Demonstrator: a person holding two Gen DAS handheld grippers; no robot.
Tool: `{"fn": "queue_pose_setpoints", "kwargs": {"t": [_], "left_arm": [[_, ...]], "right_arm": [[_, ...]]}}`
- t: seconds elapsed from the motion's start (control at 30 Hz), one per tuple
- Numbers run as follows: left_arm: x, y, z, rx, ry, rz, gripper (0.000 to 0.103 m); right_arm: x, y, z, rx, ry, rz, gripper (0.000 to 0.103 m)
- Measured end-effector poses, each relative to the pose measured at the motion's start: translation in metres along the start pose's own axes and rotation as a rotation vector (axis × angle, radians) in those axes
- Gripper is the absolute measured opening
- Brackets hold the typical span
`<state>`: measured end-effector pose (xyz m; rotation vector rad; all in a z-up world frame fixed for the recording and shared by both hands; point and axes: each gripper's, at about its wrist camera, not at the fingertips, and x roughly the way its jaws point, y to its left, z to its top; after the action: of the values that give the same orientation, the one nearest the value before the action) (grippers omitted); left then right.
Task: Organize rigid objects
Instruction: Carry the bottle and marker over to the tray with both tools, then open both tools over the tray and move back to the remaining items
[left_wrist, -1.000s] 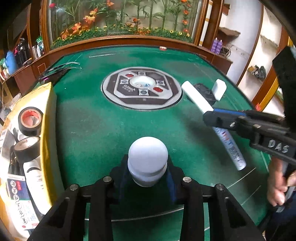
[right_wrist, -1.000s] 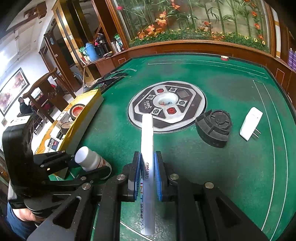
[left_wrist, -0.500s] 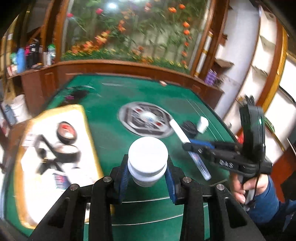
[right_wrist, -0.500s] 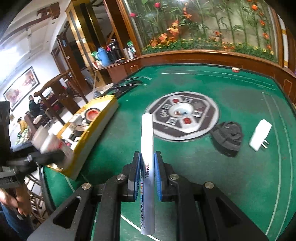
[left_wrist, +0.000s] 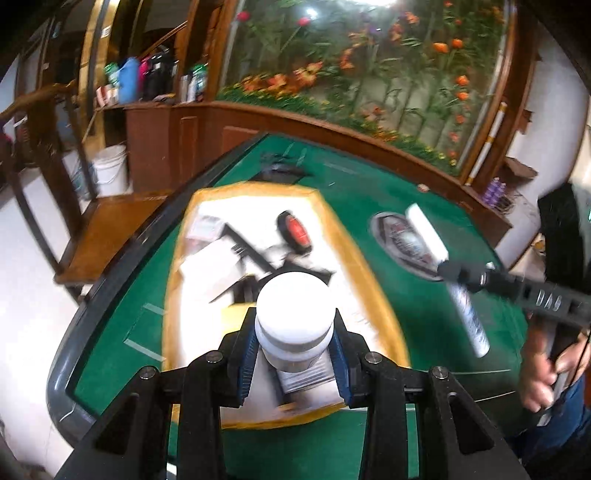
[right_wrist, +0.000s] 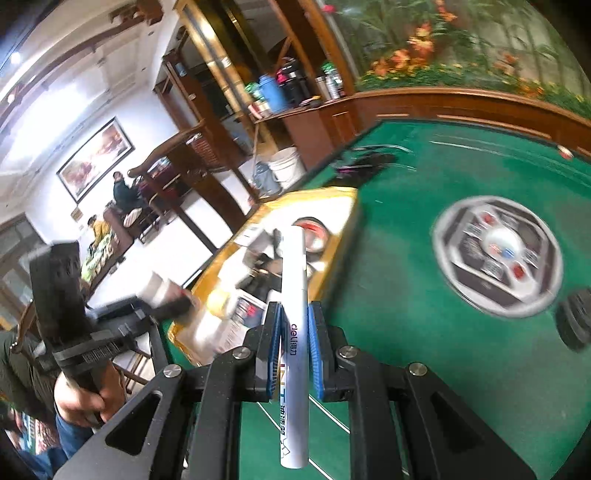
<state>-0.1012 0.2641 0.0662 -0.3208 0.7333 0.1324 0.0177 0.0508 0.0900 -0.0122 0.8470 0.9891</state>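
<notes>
Since a second ago, both claws are being swung over toward the yellow tray (left_wrist: 373, 266) on the green tabletop (right_wrist: 424, 350). One white bottle (left_wrist: 295, 325) is being clamped in the left claw (left_wrist: 294, 354) above the tray; one white tube (right_wrist: 293, 332) is being pinched tight in the right claw (right_wrist: 293, 354), its tip over the tray's edge. One red-cored tape roll (left_wrist: 295, 232) is being seen inside; the tray's other contents are being blurred beyond counting.
</notes>
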Motion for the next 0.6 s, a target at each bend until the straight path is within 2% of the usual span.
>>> {"fn": "queue_pose_setpoints", "kwargs": {"t": [0.33,0.6], "left_arm": [[0.018,0.025,-0.018,0.016,0.101,0.029,0.038],[0.044,0.041,-0.008,0.004,0.171,0.017,0.038]], "right_arm": [[0.098,0.049,0.040,-0.026,0.074,-0.010,0.014],[0.153,0.053,0.050,-0.014,0.159,-0.078,0.014]]}}
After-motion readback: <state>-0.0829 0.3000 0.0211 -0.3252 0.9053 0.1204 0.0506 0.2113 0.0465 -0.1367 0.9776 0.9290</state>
